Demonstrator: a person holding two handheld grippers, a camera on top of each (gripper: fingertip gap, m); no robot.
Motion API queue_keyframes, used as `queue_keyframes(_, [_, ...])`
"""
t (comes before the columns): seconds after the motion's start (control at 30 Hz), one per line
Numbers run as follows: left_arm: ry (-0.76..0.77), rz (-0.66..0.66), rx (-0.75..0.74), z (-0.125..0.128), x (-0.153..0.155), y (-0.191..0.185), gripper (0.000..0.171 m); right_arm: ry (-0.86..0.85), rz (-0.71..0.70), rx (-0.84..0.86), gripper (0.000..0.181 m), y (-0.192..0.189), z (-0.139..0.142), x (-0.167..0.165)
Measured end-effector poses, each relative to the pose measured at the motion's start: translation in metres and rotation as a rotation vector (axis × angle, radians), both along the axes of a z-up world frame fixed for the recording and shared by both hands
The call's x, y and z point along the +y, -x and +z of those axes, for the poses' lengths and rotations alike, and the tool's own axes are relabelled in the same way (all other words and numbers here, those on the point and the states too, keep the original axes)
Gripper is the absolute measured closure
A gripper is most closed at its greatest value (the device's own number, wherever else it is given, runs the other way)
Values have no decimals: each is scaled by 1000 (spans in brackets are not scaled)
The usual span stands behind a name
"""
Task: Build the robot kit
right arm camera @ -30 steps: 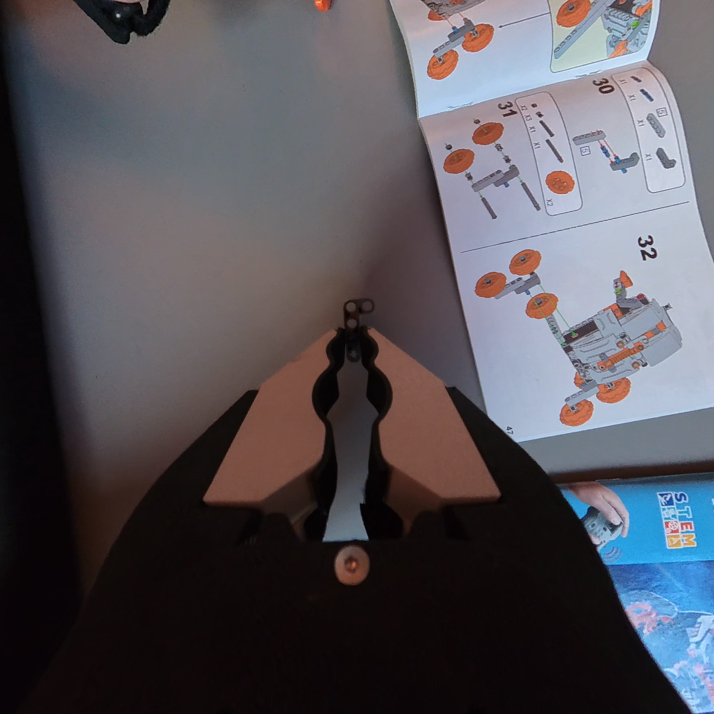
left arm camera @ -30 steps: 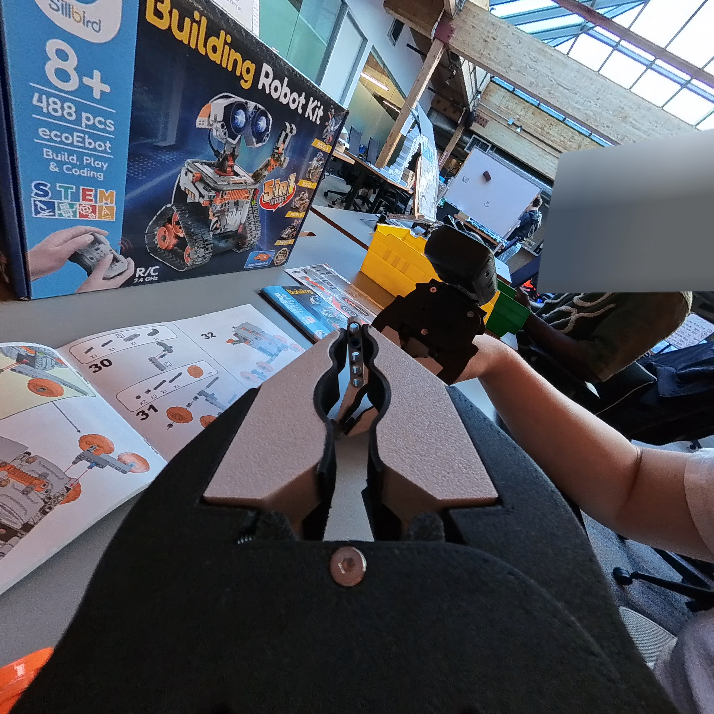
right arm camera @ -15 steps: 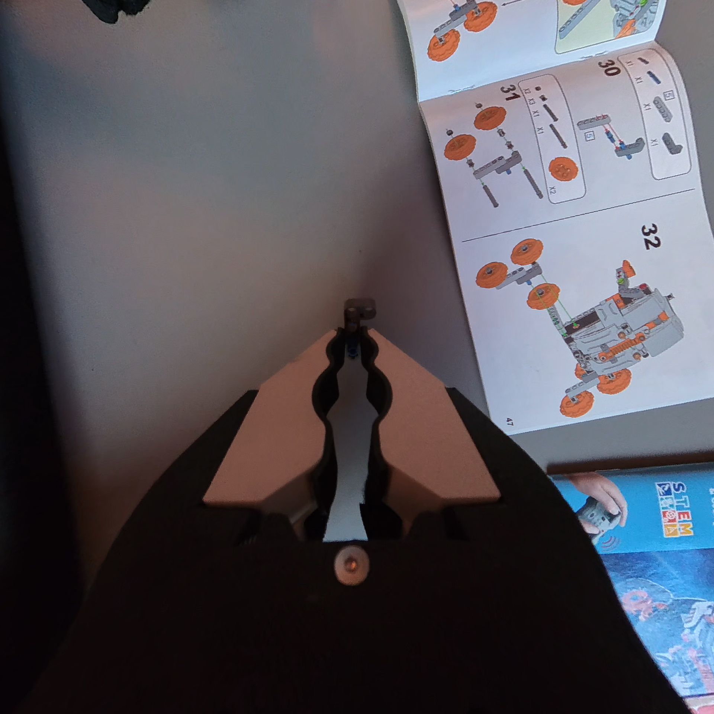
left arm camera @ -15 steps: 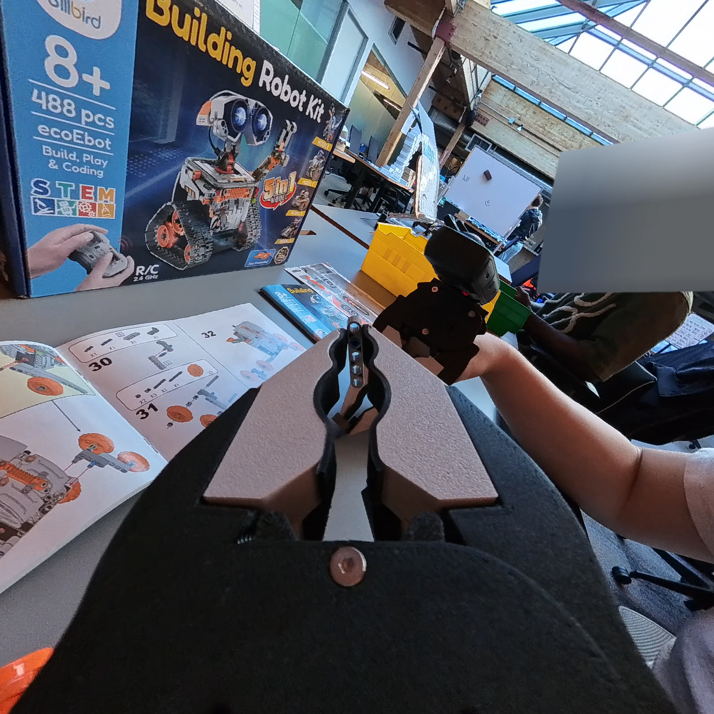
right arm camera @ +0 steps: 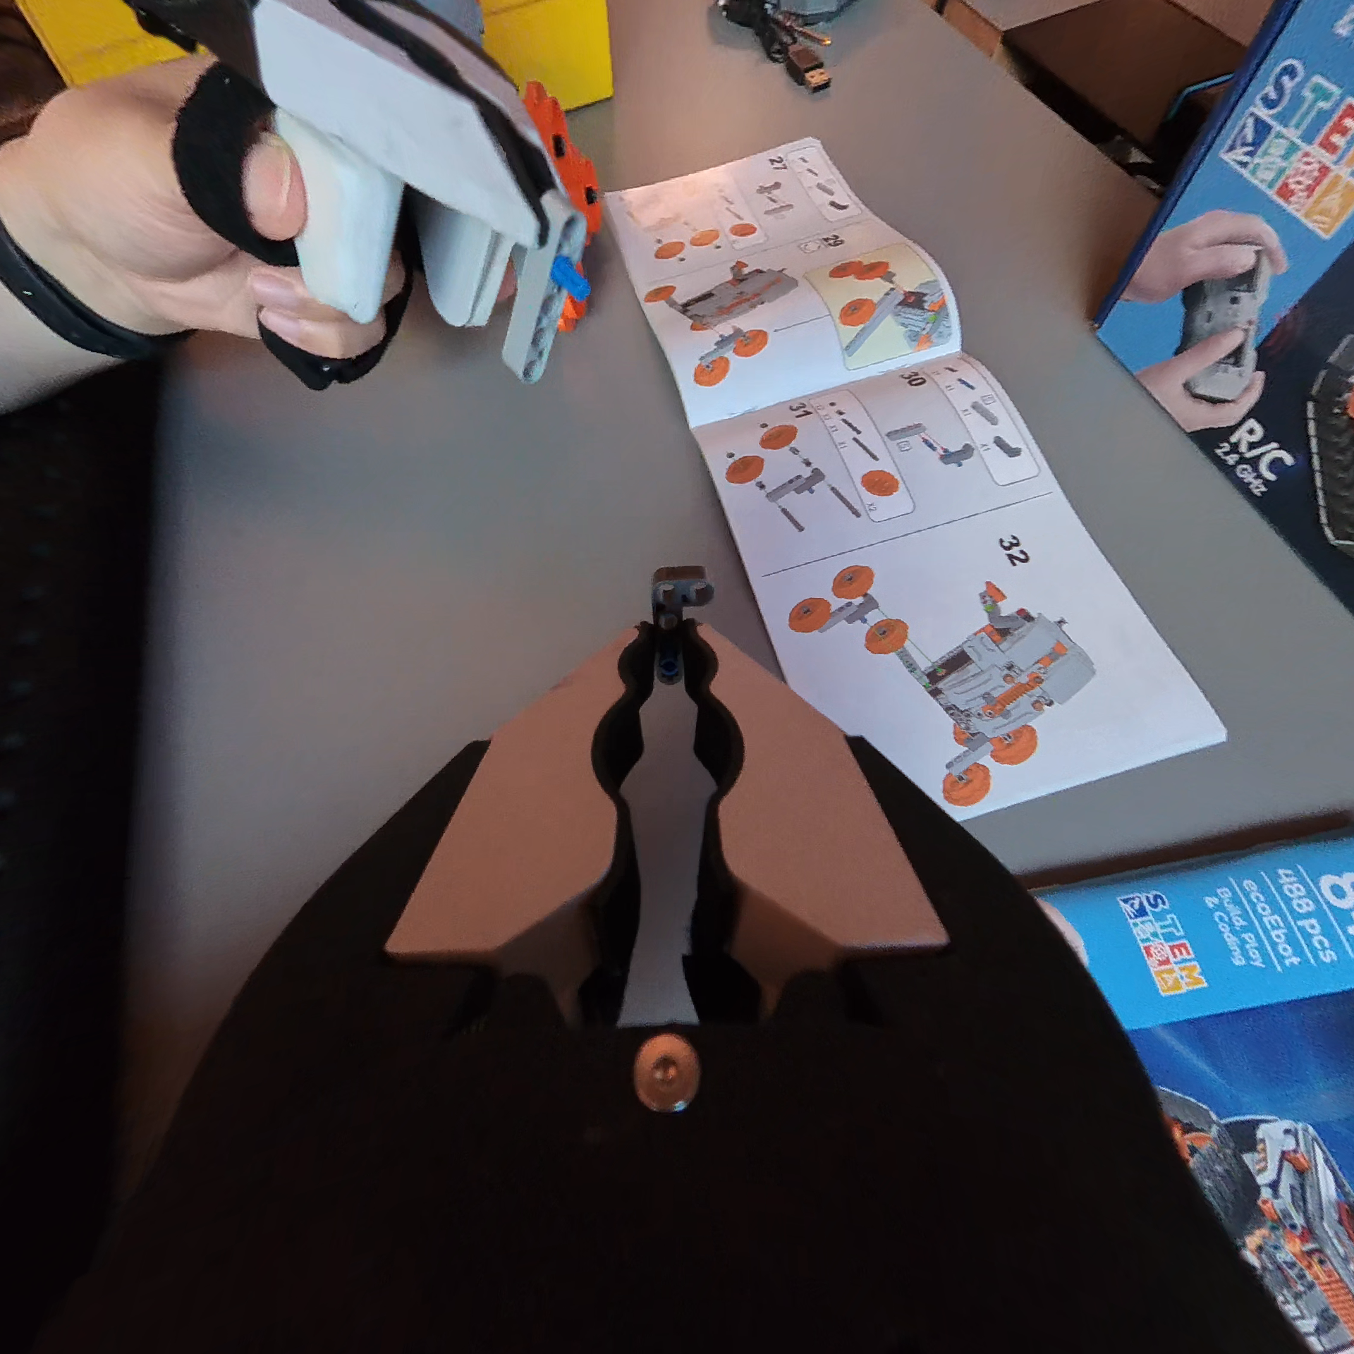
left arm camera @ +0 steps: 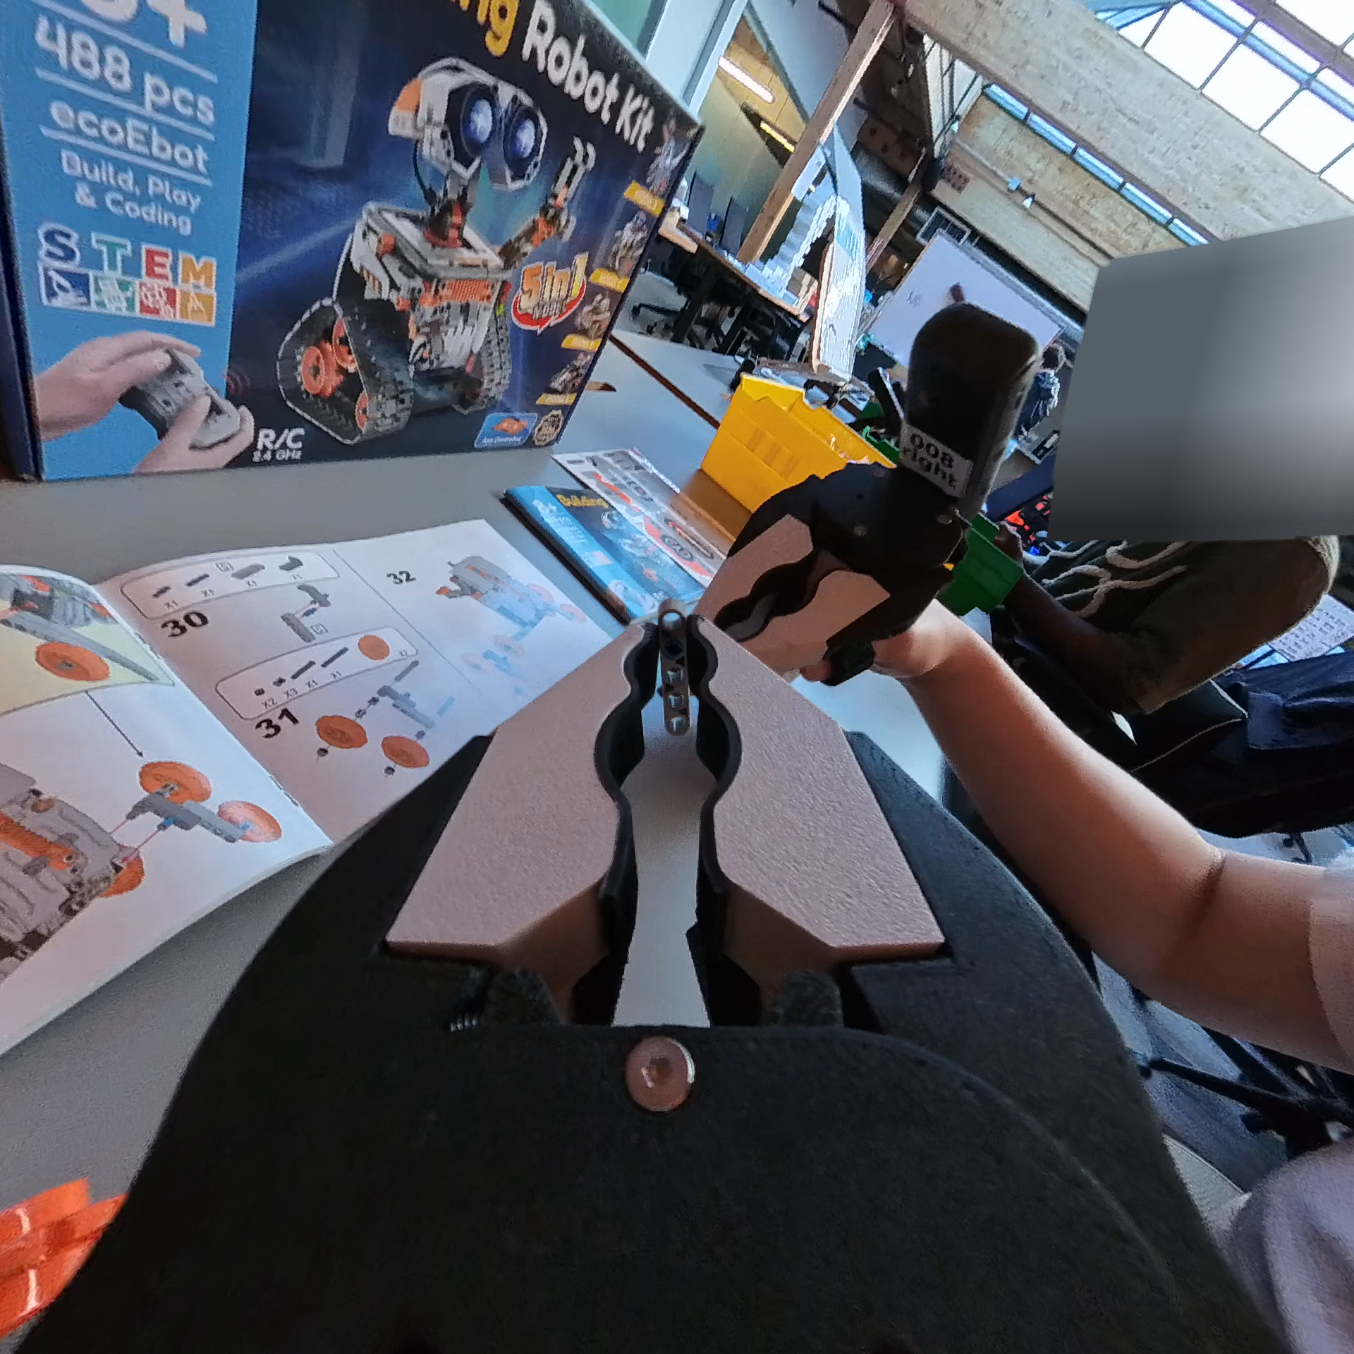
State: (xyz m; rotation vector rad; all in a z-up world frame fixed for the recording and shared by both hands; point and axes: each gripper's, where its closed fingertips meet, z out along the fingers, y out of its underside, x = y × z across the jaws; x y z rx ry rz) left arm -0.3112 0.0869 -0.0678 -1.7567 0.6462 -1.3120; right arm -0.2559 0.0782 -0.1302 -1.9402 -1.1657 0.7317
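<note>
On the grey bench (right arm camera: 410, 557) an open booklet (right arm camera: 916, 469) lies beside a tall toy box (left arm camera: 293, 220); the left claw (left arm camera: 672, 645) pinches a grey strip (left arm camera: 674, 681), the right claw (right arm camera: 668, 636) a small grey corner piece (right arm camera: 678, 597), both raised over bare bench

Toy box (left arm camera: 308, 220): its top and left side run off the left wrist view at eleven o'clock.
Orange plastic piece (left arm camera: 40, 1245): only a corner shows at seven o'clock; its shape cannot be told.
Instruction booklet (left arm camera: 220, 696): left page cut by the edge at nine o'clock.
Grey beam (left arm camera: 674, 678): its tip sits pinched between the left gripper (left arm camera: 672, 630) fingertips, partly hidden.
Small grey piece (right arm camera: 678, 597): lower end buried in the right gripper (right arm camera: 668, 634); kind uncertain.
Orange part (right arm camera: 568, 168): mostly behind the far gripper at eleven o'clock.
Cable (right arm camera: 788, 37): cut off at twelve o'clock.
</note>
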Motion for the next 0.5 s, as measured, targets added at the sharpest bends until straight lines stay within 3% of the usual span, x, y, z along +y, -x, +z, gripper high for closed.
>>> queue_keyframes(0.13, [57, -20, 30, -14, 1, -3, 167, -34, -27, 50, 175, 1, 4, 6])
queue_keyframes(0.33, [71, -73, 68, -26, -3, -7, 167, -14, -79, 314, 175, -5, 41, 16])
queue_keyframes(0.5, [72, -129, 71, -27, -10, -12, 167, 70, -94, 446, 173, -14, 53, 18])
